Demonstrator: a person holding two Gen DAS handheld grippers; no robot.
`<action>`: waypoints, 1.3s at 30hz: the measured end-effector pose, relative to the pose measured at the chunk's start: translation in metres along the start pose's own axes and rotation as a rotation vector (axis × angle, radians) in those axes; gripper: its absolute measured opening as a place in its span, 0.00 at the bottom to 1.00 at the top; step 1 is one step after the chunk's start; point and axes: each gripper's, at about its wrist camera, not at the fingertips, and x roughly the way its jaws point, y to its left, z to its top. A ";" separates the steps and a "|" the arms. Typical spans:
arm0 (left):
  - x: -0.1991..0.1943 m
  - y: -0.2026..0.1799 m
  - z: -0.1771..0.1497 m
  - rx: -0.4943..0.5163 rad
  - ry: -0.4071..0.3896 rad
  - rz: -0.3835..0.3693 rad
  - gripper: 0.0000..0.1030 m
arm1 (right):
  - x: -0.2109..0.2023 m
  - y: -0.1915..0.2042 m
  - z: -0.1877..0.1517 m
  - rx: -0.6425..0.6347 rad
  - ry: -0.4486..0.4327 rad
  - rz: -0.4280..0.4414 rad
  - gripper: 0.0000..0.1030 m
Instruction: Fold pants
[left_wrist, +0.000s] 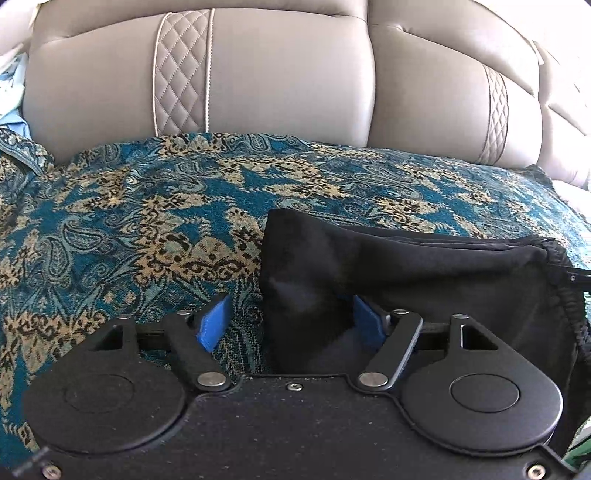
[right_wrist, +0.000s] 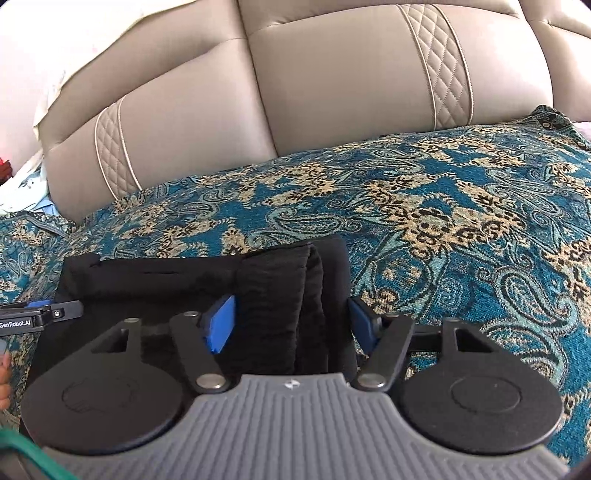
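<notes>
Looking along my left gripper (left_wrist: 291, 321), I see its blue pads (left_wrist: 216, 323) spread wide, with the left edge of the black pants (left_wrist: 388, 273) rising in a soft peak in the gap between them; the cloth lies against the right-hand pad and leaves the left-hand pad bare over the patterned teal and gold throw (left_wrist: 129, 221), so nothing is pinched there. From that view the pants run off to the right as a low folded bundle, ending in a gathered waistband with a drawstring at the far right edge. My right gripper (right_wrist: 293, 325) has its jaws spread just as wide, and the thick stacked end of the pants (right_wrist: 280, 288) sits right in the opening, its ribbed folds filling most of the space between the two blue pads (right_wrist: 221, 326) without being squeezed. In the right wrist view the rest of the bundle stretches away to the left, where the tip of my other tool (right_wrist: 40, 314) shows at the frame's edge. The pants rest on the throw, which covers the seat of a beige leather sofa (right_wrist: 351, 92) whose quilted back cushions rise behind
</notes>
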 end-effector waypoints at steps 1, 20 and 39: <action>0.001 0.000 0.001 0.003 0.002 -0.008 0.73 | 0.000 0.000 0.000 -0.001 -0.001 0.005 0.63; 0.006 0.004 0.007 -0.037 -0.003 -0.158 0.68 | 0.001 -0.003 0.000 -0.006 -0.010 0.051 0.56; -0.032 -0.007 0.020 -0.051 -0.267 0.092 0.11 | 0.013 0.065 0.028 -0.024 -0.053 -0.088 0.25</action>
